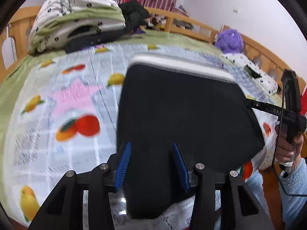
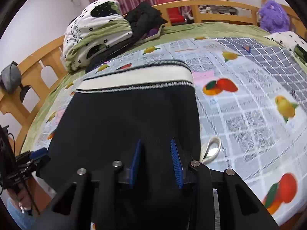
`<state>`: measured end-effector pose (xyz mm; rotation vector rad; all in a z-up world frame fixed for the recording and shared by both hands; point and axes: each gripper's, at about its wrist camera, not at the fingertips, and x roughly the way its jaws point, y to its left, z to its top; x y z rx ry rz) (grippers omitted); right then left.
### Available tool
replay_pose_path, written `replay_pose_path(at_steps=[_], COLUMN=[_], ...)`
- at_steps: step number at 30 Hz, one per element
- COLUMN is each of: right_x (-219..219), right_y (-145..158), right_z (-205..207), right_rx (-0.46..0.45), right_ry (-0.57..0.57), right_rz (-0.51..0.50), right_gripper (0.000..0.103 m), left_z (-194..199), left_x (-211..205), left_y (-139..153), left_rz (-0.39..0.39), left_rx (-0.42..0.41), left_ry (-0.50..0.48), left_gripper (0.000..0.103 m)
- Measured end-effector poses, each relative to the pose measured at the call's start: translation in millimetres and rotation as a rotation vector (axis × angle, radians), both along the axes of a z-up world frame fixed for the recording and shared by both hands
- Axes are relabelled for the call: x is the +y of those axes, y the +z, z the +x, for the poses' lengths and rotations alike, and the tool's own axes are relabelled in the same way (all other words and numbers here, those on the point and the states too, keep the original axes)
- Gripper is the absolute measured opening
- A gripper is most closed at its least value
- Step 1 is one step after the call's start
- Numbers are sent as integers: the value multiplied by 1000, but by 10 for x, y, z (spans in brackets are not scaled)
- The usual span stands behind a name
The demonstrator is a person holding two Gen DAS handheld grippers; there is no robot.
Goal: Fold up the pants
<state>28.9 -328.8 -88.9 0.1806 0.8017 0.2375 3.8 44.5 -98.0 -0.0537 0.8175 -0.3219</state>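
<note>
Left wrist: pants [image 1: 182, 115] on fruit-print sheet [image 1: 57, 115]; both grippers [image 1: 151, 164] [image 2: 156, 163] spread.

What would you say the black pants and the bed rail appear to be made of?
The black pants look like a matte knit fabric with a ribbed white elastic waistband, judging by the zigzag stitching. The bed rail looks like light varnished wood, with a smooth, warm-toned surface.

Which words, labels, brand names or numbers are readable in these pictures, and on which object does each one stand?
"DAS": white letters on the right claw, cut off by a cable, so probably incomplete.
Newspaper-style print on the fruit-pattern sheet: too small and blurred to read.
Dark script on the folded white quilt: not readable.
The black pants show no text.
</note>
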Motion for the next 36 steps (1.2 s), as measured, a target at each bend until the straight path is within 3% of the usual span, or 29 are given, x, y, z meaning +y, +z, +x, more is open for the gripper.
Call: replay_pose_path(at_steps=[3,5,7,9,10,12,15,16,17,18,19,21,23,24,26,28,29,32,36], right_x=[-110,-204,-279,-345,-388,-537,-589,-552,-499,-460,-412,-339,-272,-184,-27,73,83,75,140], right_y=[151,153,72,-135,-261,-442,-529,-521,-470,-421,-341,-137,65,95,-19,-236,-251,-14,347], right_z=[163,380,614,902,1034,1223,1376,1385,1406,1419,1427,1469,1593,1664,1852,2010,2008,1872,1645], right_rx=[-54,-22,33,136,190,254,278,262,244,226,197,150,106,90,105,171,171,150,-11], right_ry=[-29,-62,-59,-67,-64,-29,60,94,112,115,116,132,171,173,165,126,124,141,134], right_rz=[-29,-7,39,65,98,269,362,368,340,305,266,254,292,257,208,143,131,9,-60], right_gripper=[64,66,71,72,75,75,68,55,55,50,45,25,24,24,24,35,36,38,35], left_z=[261,523,840,1134,1274,1488,1764,1818,1839,1828,1808,1804,1824,1837,1919,1982,1972,1780,1688], left_x=[9,-33,-86,-87,-88,-45,23,42,49,46,61,147,262,304,372,364,350,334,221], left_y=[141,213,230,163,109,-17,-317,-383,-410,-388,-333,-199,-67,-45,-114,-257,-266,0,406], left_rz=[1,-15,-20,-18,-8,-17,-124,-177,-210,-223,-225,-253,-275,-266,-245,-187,-153,-51,-55], left_rx=[-17,-13,4,36,60,91,200,219,220,199,169,144,109,93,120,189,187,87,-51], left_ry=[29,20,-1,-7,-22,-15,-18,-28,-29,-39,-30,-10,10,24,77,110,107,120,83], left_gripper=[47,49,62,62,62,62,59,50,46,34,29,27,26,26,27,36,39,38,44])
